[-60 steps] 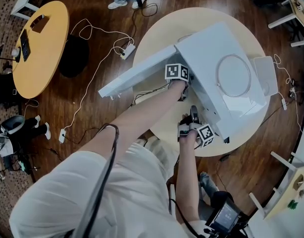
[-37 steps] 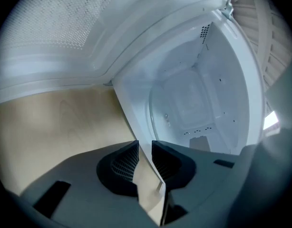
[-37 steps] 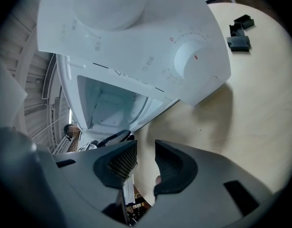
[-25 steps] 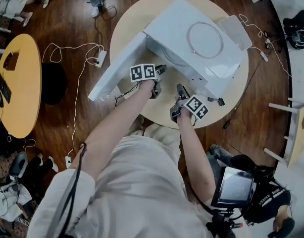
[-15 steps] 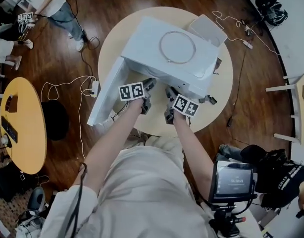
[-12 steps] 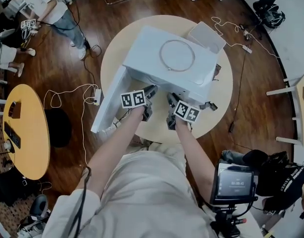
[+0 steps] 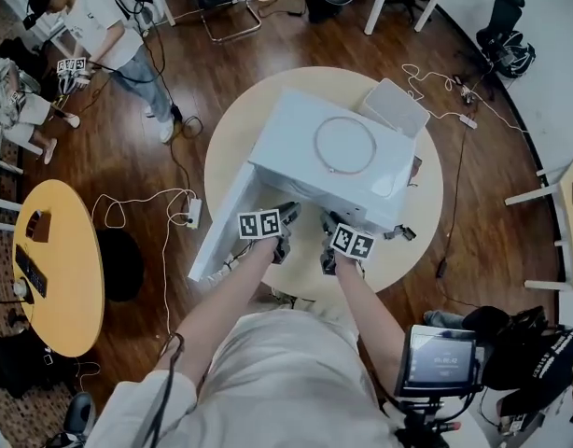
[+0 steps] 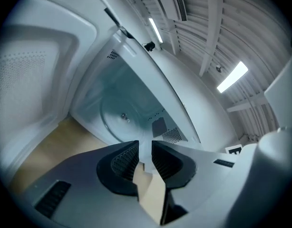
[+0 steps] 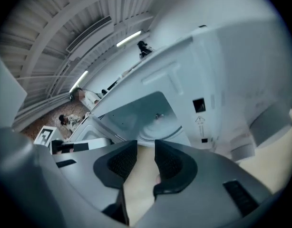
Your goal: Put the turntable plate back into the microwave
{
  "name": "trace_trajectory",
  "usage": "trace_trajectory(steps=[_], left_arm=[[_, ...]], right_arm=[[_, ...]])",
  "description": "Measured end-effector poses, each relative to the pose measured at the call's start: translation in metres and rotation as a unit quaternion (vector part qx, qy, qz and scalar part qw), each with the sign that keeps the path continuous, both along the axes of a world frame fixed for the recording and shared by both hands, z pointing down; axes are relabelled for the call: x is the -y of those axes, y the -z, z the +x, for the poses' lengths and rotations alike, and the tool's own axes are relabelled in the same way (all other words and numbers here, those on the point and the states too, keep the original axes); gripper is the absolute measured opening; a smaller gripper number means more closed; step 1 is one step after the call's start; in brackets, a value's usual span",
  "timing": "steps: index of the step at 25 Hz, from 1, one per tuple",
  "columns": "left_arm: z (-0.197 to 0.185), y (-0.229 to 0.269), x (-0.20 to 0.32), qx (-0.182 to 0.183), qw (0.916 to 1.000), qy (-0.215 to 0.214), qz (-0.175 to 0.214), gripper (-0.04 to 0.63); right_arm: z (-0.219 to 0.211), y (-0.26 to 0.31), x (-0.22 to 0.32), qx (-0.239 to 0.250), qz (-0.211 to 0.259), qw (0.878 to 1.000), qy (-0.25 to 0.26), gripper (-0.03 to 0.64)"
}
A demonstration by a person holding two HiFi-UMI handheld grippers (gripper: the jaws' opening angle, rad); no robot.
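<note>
Beyond both tongs, plate seemingly lies atop microwave.

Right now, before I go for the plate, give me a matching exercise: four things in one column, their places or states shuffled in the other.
1. turntable plate
2. door
3. right gripper
4. power strip

a. jaws apart, nothing between them
b. on the floor
c. lying on top of the microwave
d. swung wide open

Pairs: 1-c, 2-d, 3-a, 4-b
</note>
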State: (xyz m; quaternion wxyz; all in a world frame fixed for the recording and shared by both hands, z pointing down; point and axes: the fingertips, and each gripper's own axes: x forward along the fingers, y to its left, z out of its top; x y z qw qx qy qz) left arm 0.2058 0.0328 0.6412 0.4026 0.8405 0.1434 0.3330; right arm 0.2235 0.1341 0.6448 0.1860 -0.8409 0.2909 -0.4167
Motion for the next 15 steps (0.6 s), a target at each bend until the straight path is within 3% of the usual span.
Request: trace_trajectory(steps=[4,9,15], left_arm=[[-0.011,-0.008,0.009,0.011,0.9999,0.006,-0.005,0.069],[-0.031,-0.008,0.011,0.014,0.9998,0.01,0.006,0.069],[-0.034,0.0,0.009,0.011,0.999,0.041,-0.012,0.069]], right_arm=[[0.013,-0.038,0.02,0.054,0.052,0.994,-0.081,0.098],[0.036,-0.081,0.02,0.079,0.069,0.979,-0.173,0.098],[0.061,-0.09,0.007,0.097,0.067,0.972,-0.205,0.098]])
